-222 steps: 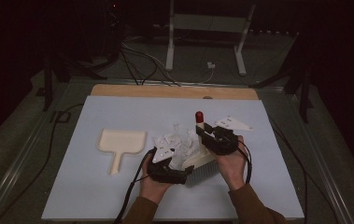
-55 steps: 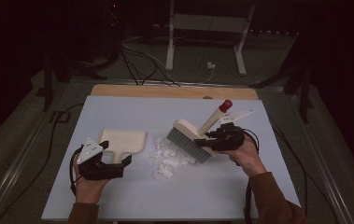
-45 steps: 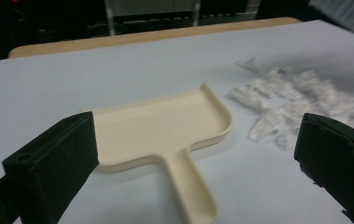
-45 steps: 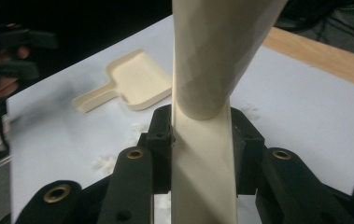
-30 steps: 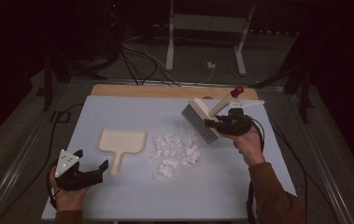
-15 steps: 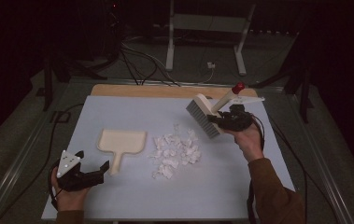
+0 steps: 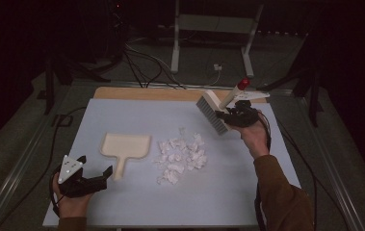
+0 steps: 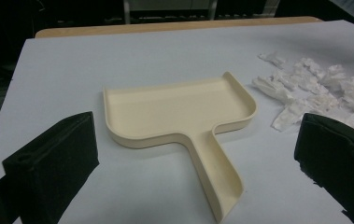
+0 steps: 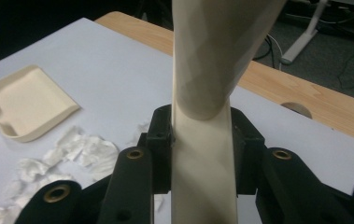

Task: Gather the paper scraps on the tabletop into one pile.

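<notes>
Brush [image 7: 214, 113] held aloft over table's [image 7: 267, 202] far right, right gripper [image 7: 235, 114] clamped on its cream handle [image 9: 202, 154]. Paper scraps [image 7: 180, 156] piled mid-table; bristles probably clear of them. Dustpan [image 7: 124, 148] flat beside pile. Left gripper [image 7: 93, 180] near dustpan handle, jaws apart, empty.

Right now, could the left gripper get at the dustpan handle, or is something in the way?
Probably yes. The left gripper is open, the dustpan handle points toward it, and bare table lies between.
</notes>
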`<state>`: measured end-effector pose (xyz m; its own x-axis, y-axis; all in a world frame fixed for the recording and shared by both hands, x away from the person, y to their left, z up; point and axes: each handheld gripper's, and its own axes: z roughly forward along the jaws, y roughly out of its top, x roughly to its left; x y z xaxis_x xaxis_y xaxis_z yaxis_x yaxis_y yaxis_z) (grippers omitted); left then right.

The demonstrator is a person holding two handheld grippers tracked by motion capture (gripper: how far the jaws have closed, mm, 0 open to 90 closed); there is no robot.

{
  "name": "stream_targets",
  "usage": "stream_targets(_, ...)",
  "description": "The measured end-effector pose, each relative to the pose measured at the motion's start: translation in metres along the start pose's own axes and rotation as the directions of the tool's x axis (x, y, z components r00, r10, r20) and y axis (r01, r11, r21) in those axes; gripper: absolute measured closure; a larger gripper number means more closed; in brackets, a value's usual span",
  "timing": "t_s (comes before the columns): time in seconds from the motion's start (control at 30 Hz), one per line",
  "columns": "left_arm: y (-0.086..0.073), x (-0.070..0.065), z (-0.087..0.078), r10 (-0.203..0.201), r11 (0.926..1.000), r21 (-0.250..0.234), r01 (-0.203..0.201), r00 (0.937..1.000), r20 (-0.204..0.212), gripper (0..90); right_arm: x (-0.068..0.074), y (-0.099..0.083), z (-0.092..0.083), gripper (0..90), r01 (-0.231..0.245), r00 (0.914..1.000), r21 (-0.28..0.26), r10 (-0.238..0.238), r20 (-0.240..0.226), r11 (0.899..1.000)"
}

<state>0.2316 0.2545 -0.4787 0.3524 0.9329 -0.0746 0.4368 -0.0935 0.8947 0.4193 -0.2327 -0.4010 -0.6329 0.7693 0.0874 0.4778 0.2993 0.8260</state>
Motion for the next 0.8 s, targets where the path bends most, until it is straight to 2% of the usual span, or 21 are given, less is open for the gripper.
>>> stream_targets(0.37, 0.0, 0.002, -0.001, -0.009, 0.9999, -0.006, 0.009, 1.0, 0.0, 0.3, -0.012, -0.006, 0.013, 67.3, -0.014, 0.999, 0.029, 0.013, 0.042, 0.999)
stream_targets(0.8, 0.001, 0.002, -0.001, -0.011, 0.9999, -0.005, 0.011, 0.9999, 0.003, 0.3, -0.018, -0.012, 0.029, 67.3, -0.019, 0.9953, 0.073, 0.012, 0.097, 0.997)
